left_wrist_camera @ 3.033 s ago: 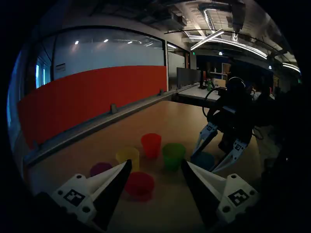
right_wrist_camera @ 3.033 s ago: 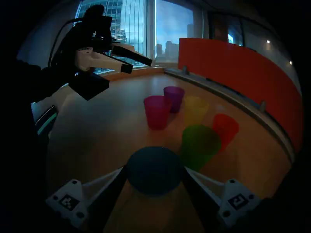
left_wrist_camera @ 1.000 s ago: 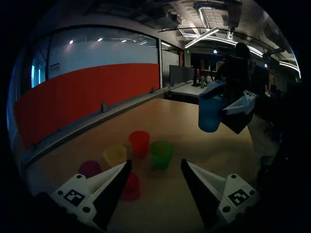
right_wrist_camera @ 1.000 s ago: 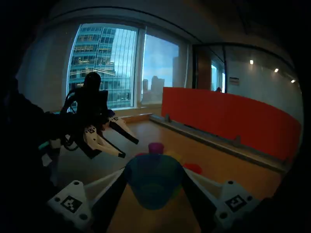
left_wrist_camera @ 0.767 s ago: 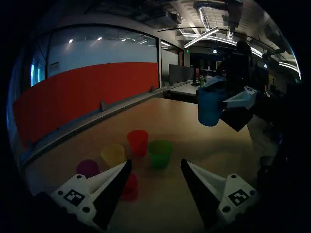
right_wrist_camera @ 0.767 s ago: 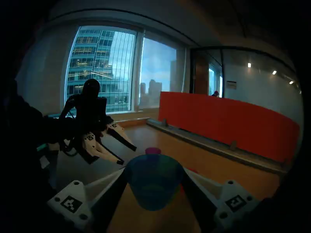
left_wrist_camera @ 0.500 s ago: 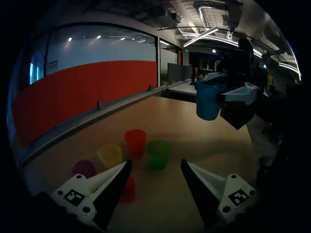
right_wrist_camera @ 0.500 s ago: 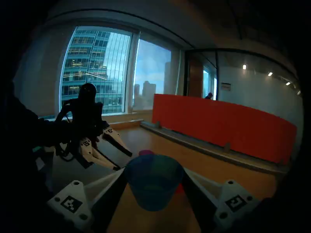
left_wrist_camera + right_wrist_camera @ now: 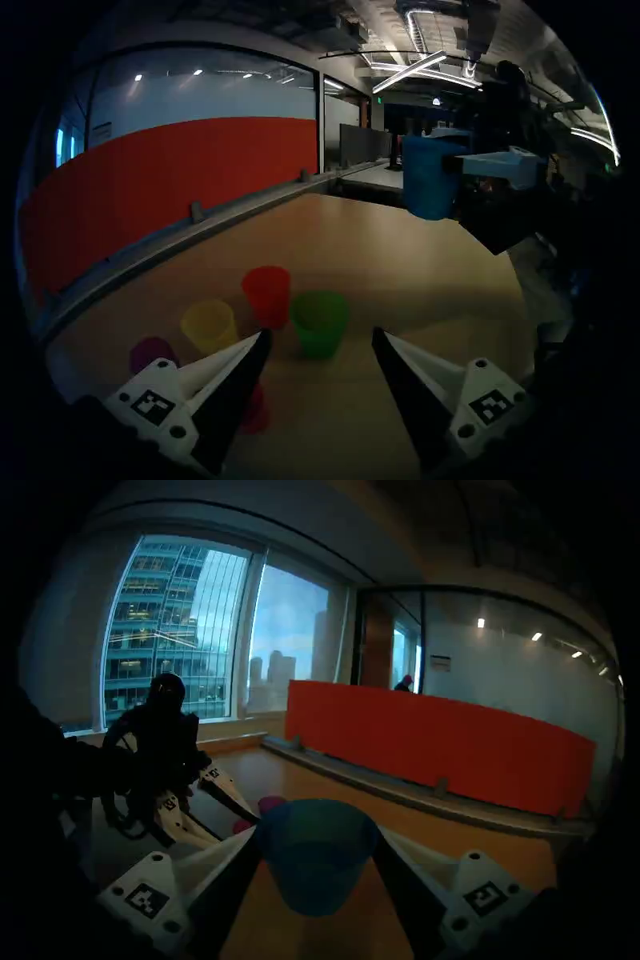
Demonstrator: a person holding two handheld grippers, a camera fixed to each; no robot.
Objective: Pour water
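On the tabletop (image 9: 384,264) stand a purple cup (image 9: 150,352), a yellow cup (image 9: 210,323), a red cup (image 9: 266,293) and a green cup (image 9: 320,318), close together. The left claw (image 9: 320,334) is near them, spread wide, with nothing in it. On the right, high in the air, the right claw (image 9: 318,834) squeezes the blue cup (image 9: 430,188) from both sides.

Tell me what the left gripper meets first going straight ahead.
Likely the green cup, centred ahead of the open left gripper; it might pass over it, since height is unclear.
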